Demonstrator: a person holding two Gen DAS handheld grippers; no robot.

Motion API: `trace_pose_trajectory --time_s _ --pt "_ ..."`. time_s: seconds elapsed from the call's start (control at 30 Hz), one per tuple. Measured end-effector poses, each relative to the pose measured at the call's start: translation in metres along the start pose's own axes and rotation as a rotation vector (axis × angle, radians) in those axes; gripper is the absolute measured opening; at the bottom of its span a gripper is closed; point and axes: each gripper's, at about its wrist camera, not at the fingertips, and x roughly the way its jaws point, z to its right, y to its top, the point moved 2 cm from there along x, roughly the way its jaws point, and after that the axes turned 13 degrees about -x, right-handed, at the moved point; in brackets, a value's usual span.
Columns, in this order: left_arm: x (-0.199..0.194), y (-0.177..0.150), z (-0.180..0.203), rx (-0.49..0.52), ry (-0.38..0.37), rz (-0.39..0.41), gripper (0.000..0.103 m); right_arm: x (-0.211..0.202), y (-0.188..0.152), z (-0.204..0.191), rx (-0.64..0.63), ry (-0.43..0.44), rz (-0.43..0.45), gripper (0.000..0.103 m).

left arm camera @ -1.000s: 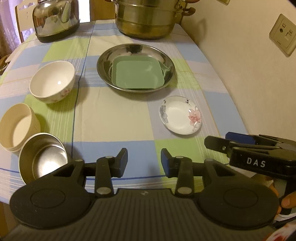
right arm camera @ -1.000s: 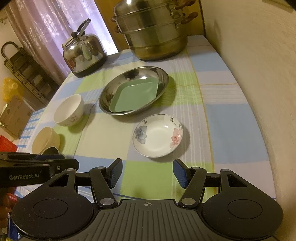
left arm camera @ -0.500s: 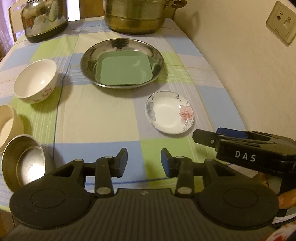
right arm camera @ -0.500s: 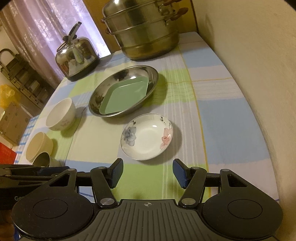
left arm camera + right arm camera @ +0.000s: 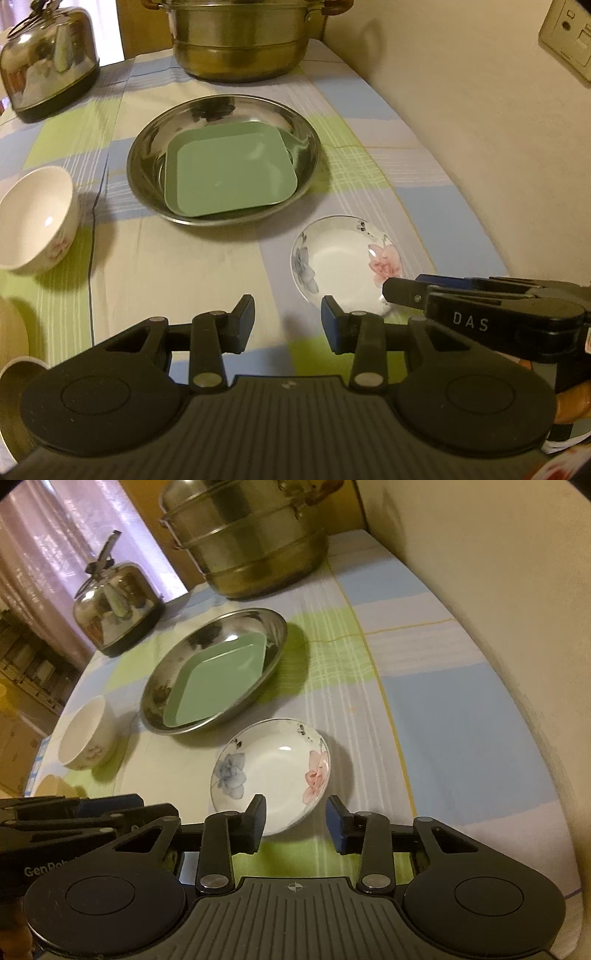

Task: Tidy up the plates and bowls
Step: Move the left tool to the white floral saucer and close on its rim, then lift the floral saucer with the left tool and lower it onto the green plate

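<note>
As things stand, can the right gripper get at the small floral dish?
Probably yes. The right gripper hangs open at the floral dish's near rim, nothing between them; its jaws have just been closing. The left gripper sits beside it, not across the path.

One steel basin (image 5: 221, 162) sits at twelve o'clock, holding one green square plate (image 5: 229, 173). One flowered saucer (image 5: 343, 266) lies at three o'clock. White bowls: one (image 5: 35, 218) at nine o'clock. One kettle (image 5: 48, 74), one steamer pot (image 5: 240, 40). At seven o'clock, perhaps two more bowls, cut off.

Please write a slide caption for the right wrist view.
Right tool open over the flowered saucer's near rim; green plate inside steel basin.
</note>
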Motion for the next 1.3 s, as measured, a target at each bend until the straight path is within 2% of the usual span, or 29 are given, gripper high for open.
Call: trace_pose_trajectory --time_s 0.27,0.33,0.47,0.83,0.97,1.1,1.3 --pt "0.022 0.013 -0.001 0.029 -0.029 -0.033 0.034 0.019 0.004 0.009 0.064 -0.020 -0.023 0.027" --pt "0.027 0.016 -0.002 0.029 -0.039 -0.042 0.034 0.022 0.004 0.011 0.077 -0.026 -0.029 0.019" --pt "0.036 0.019 -0.003 0.036 -0.050 -0.060 0.034 0.026 0.005 0.015 0.080 -0.036 -0.038 0.009" --pt "0.057 0.028 -0.001 0.036 -0.091 -0.099 0.027 0.031 0.026 0.022 -0.006 -0.065 0.008 0.006" --pt "0.064 0.031 0.002 0.044 -0.095 -0.106 0.020 0.036 0.032 0.024 -0.013 -0.059 0.006 0.007" --pt "0.068 0.033 0.002 0.043 -0.095 -0.113 0.016 0.034 0.029 0.022 -0.008 -0.068 -0.020 0.009" --pt "0.073 0.034 0.000 0.029 -0.106 -0.122 0.009 0.032 0.014 0.021 0.036 -0.029 -0.041 0.011"
